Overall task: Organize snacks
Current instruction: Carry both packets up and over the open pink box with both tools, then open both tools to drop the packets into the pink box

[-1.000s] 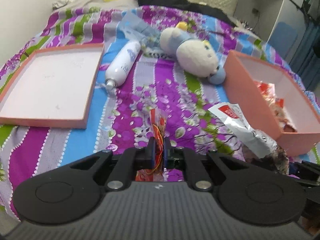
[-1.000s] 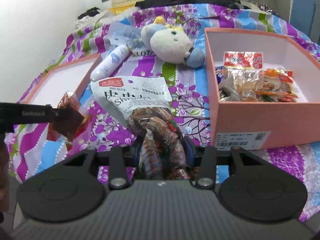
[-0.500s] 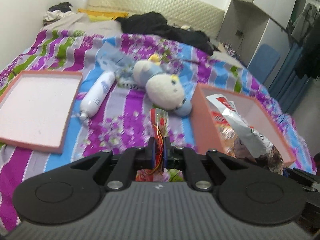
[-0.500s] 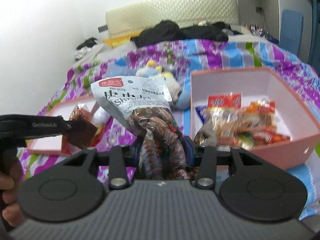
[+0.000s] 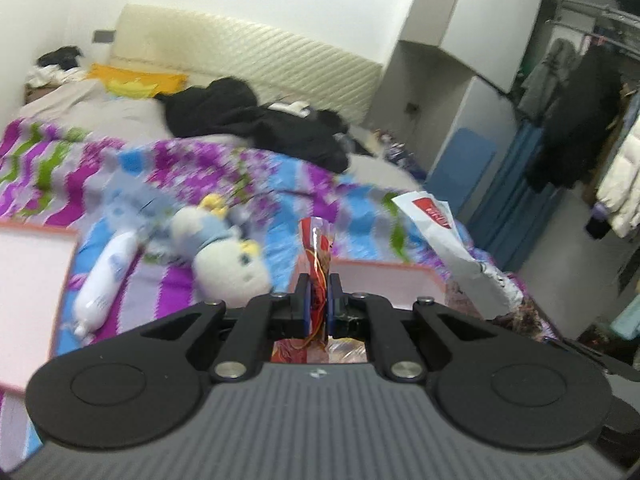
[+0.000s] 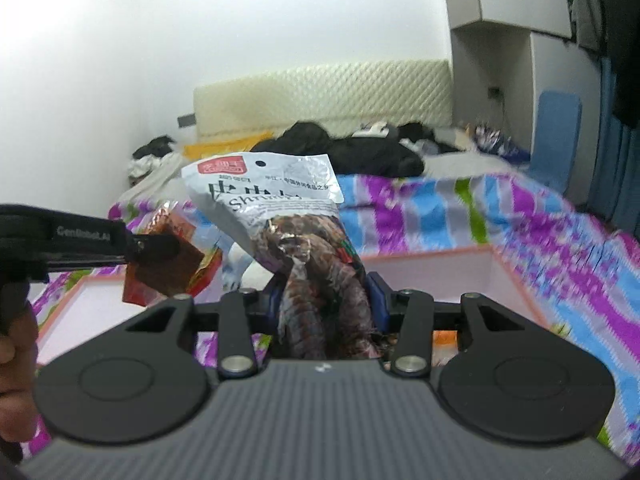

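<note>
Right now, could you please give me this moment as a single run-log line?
left gripper: shut on small red snack packet | right gripper: shut on shrimp snack bag | both held above pink box | release: not yet

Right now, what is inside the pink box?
Only bare pale inner wall of the pink box shows. The right tongs, clamped on the shrimp snack bag, hide its floor, so contents cannot be seen.

A small red foil snack packet (image 5: 316, 256) stands upright, pinched edge-on in the left claw (image 5: 317, 304). A larger grey-white shrimp snack bag (image 6: 280, 216), crumpled at its dark lower half, rises from the right claw (image 6: 324, 300). Both are held above the pink open box (image 6: 432, 276) on the bed.
</note>
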Demonstrator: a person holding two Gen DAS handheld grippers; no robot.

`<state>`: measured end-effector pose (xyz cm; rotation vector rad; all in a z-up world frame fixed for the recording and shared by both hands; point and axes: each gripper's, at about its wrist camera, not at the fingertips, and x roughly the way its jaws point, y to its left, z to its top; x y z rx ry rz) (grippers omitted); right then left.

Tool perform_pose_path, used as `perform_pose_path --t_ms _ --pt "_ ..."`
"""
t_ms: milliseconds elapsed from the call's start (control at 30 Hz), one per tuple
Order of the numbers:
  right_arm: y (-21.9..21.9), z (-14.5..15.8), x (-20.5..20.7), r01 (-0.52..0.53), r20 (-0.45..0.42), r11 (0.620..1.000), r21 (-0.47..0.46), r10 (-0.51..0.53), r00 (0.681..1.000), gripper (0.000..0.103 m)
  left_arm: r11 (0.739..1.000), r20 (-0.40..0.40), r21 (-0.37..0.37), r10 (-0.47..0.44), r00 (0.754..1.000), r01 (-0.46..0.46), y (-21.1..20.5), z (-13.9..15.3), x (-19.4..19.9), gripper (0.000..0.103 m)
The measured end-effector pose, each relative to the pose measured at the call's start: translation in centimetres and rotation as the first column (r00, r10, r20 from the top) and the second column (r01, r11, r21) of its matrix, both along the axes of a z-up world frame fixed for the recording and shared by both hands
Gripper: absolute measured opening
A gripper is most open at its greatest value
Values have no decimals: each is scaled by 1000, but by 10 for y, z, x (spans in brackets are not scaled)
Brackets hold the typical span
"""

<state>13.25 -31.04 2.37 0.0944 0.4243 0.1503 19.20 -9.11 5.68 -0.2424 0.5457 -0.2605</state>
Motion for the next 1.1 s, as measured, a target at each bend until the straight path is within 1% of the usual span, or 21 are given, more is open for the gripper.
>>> perform_pose_path --t_ms 133,200,300,433,567,667,800,867,933,1000,1100 --pt "-18 11 14 42 32 999 -8 -42 999 46 999 52 11 -47 998 46 -25 18 18 9" --pt "-31 13 23 67 32 998 -4 -67 997 46 997 73 36 -71 995 69 -40 24 28 9" --pt "-51 6 36 96 12 995 1 -96 995 46 993 64 36 -112 992 110 -61 23 49 9" --pt "-78 -18 63 141 -54 990 -13 -141 989 46 987 -12 29 -159 987 160 -91 1 87 9" --pt "-102 -51 88 166 -144 986 -5 -165 976 46 981 -133 23 -188 973 192 -118 -39 125 9" --pt "-114 -80 104 175 -220 985 1 -171 960 46 977 -214 35 -197 957 209 -133 -68 148 9" --pt "-121 -113 116 173 -304 985 -4 -166 938 47 963 -304 80 -223 926 258 -150 -103 167 9" --pt "-121 -126 119 178 -334 984 -11 -172 927 47 962 -347 78 -218 912 260 -154 -119 174 9" --pt "-124 -137 121 183 -365 983 8 -167 916 47 961 -375 81 -217 901 265 -154 -132 178 9" --pt "-124 -142 121 180 -383 983 37 -152 911 47 959 -384 89 -217 897 271 -153 -138 178 10" --pt "-121 -142 119 183 -386 983 25 -159 909 49 956 -393 71 -237 888 286 -152 -140 178 10"
